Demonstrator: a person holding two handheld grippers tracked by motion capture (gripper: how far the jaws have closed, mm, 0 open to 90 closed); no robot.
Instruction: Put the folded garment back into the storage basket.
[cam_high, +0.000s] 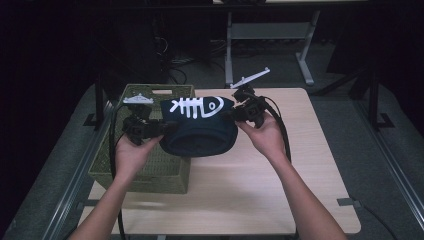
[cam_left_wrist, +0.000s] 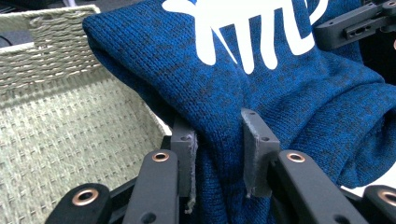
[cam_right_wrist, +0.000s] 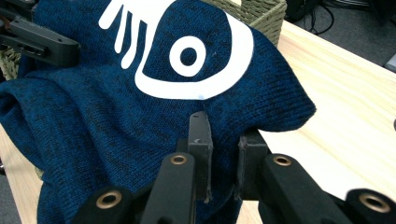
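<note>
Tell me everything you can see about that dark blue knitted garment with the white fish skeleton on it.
The dark blue knitted garment is a folded, soft knit with a white fish-skeleton print facing up. It hangs in the air, sagging in the middle, over the light wooden table and the edge of the green woven basket. The left gripper pinches one end, the right gripper the other.

A light wooden desk (cam_high: 250, 190) stood below both sets of fingers. A green woven basket (cam_high: 150, 170) sat on its left edge, directly beneath the left fingers.
</note>
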